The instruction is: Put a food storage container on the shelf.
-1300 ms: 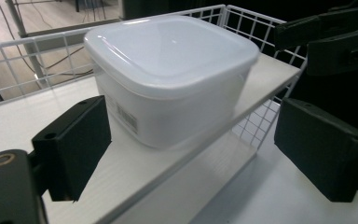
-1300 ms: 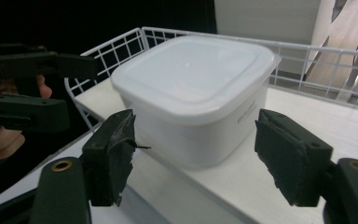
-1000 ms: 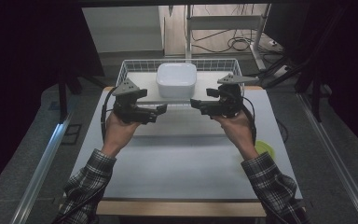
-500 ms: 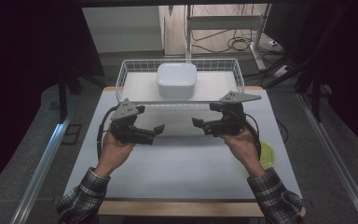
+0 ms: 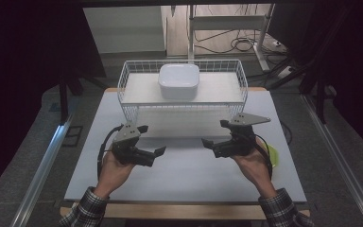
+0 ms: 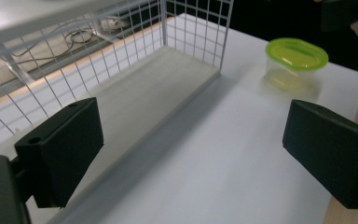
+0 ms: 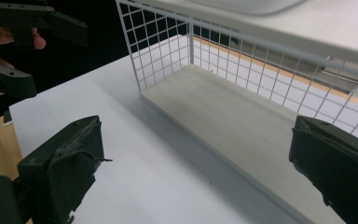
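Observation:
A white wire rack stands at the back of the white table, with a white square bowl on its upper level. In front of it, over the table, both hands hold their grippers apart and facing each other. My left gripper is open with nothing between its jaws; its own view has the jaws wide over bare table beside the rack's lower board. My right gripper is open too; its jaws have just been opening, with nothing between them.
A clear container with a green lid sits on the table's right side, partly hidden behind the right hand in the high view. The left gripper shows far off in the right gripper view. Dark floor and metal rails flank the table.
Both hands have drawn back from beside the bowl toward the person and sunk lower over the table. The grippers now sit farther apart.

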